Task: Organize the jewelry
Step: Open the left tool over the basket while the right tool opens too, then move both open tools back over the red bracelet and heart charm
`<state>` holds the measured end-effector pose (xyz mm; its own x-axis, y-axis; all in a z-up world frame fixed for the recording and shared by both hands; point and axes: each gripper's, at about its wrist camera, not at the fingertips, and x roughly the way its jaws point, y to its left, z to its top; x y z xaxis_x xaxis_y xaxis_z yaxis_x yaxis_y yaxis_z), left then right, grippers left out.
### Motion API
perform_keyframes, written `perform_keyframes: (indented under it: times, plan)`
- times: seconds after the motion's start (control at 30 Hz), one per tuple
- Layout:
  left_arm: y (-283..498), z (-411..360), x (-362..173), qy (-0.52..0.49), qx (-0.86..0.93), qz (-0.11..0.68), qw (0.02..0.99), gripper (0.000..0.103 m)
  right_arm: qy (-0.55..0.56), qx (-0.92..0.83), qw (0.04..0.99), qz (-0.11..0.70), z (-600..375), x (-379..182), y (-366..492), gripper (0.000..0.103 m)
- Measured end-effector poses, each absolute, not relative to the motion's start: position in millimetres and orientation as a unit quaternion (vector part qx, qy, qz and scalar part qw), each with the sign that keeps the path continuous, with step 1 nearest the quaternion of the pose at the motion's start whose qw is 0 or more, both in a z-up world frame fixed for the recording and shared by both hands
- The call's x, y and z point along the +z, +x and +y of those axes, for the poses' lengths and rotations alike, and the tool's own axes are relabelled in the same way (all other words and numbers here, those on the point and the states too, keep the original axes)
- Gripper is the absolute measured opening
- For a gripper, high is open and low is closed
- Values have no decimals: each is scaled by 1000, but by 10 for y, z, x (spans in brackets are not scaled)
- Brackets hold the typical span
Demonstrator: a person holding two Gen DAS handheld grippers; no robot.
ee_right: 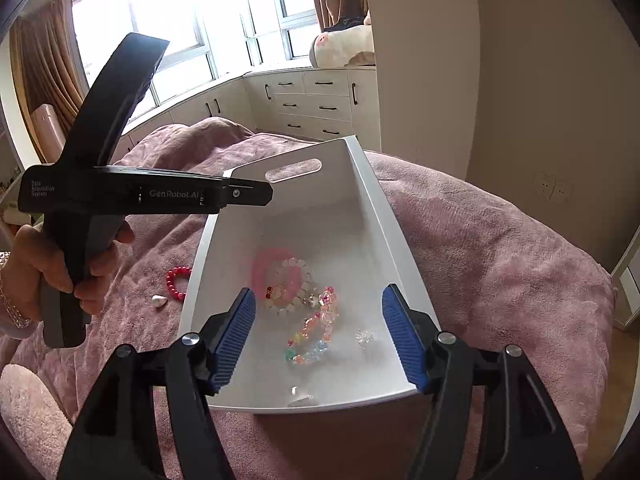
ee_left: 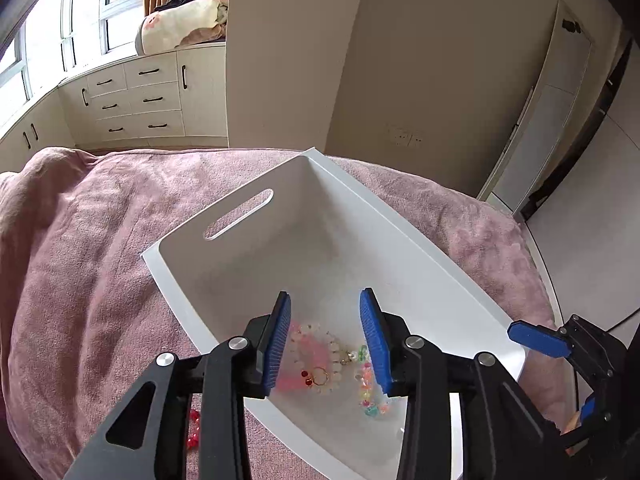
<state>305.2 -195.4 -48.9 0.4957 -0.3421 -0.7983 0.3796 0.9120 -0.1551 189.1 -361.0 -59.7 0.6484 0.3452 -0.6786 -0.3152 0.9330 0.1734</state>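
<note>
Currently | left gripper (ee_left: 325,334) and right gripper (ee_right: 320,336): fingers spread, empty, over bin (ee_right: 372,208) | next: collect red bracelet (ee_right: 176,282) from blanket (ee_right: 500,260), pinching beads squarely.

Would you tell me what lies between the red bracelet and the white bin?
Only bare pink blanket: in the right wrist view the red bracelet lies just outside the bin's left wall, with a small white piece beside it.

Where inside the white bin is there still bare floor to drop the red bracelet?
The white bin's far half, below the handle slot, is bare. So is a strip along its right wall past the clear charm. The near middle is crowded: pink ring, white bead bracelet, multicoloured bracelet. The red bracelet lies outside on the blanket.
</note>
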Motion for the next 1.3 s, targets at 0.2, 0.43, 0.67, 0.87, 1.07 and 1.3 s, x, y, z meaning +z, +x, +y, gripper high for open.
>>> perform_keyframes:
  times: [0.2,0.43,0.67,0.87,1.07,1.3]
  plan:
    - [2899,-1714,-148,-5,-215,406,888,63,11,189,922,338,-3529,-327,1779,76]
    - [2583,-1201,330,18,-181,337,923,91,-2,207,931,299,-3240,29,1626,86]
    - [2109,-612,578,63,-119,296,945,99,-23,242,929,279,-2736,244,1479,94]
    - [1791,-166,420,75,-104,303,944,99,-42,273,919,281,-2219,303,1447,94]
    - [1614,186,77,54,-110,329,936,99,-53,286,912,289,-1827,252,1523,94]
    - [1607,323,-462,47,-112,366,923,99,-44,291,898,328,-1579,-36,1668,88]
